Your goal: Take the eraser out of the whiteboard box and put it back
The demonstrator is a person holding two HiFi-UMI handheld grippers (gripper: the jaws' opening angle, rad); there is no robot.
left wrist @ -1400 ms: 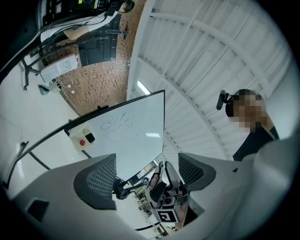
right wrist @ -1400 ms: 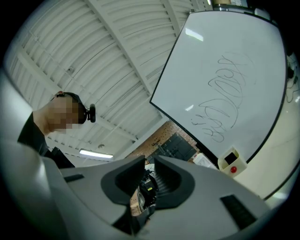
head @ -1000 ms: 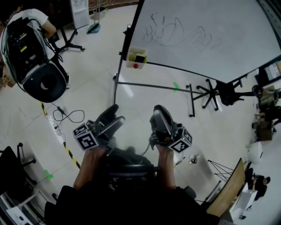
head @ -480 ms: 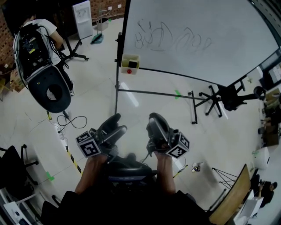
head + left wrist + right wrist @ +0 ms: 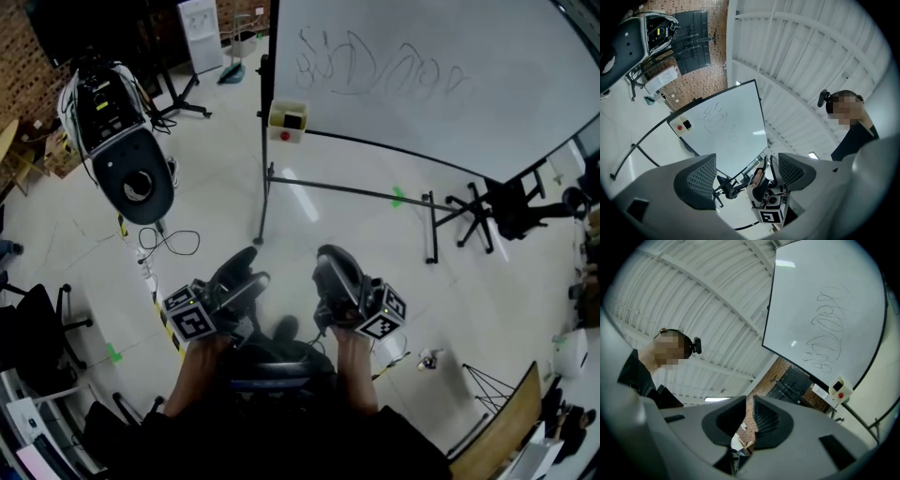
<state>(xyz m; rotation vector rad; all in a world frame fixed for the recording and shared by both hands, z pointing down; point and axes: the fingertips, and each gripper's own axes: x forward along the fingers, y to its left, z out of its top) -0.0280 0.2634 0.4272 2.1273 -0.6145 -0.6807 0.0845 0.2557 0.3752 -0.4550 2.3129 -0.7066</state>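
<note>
The cream whiteboard box [image 5: 283, 130] hangs at the lower left corner of the whiteboard [image 5: 441, 66], far ahead across the floor. A black eraser [image 5: 296, 120] sits in it, above a red dot on its front. My left gripper [image 5: 249, 265] and right gripper [image 5: 328, 264] are held side by side close to the body, far from the box. In the left gripper view the left gripper [image 5: 747, 176] stands wide open and empty, with the box [image 5: 684, 126] small in the distance. The right gripper [image 5: 749, 420] has just been closing, with only a narrow gap and nothing between its jaws. The box [image 5: 839, 389] shows far off to the right.
A black and white machine [image 5: 122, 141] on a stand is at the left, with a cable [image 5: 164, 246] on the floor below it. The whiteboard's floor bar [image 5: 347, 190] and an office chair [image 5: 511, 202] lie ahead. Yellow-black tape [image 5: 169, 328] runs by my left side.
The head view has swung: the machine at the left now sits further right and higher. The whiteboard and box stay near the top. Both grippers keep their place before the body.
</note>
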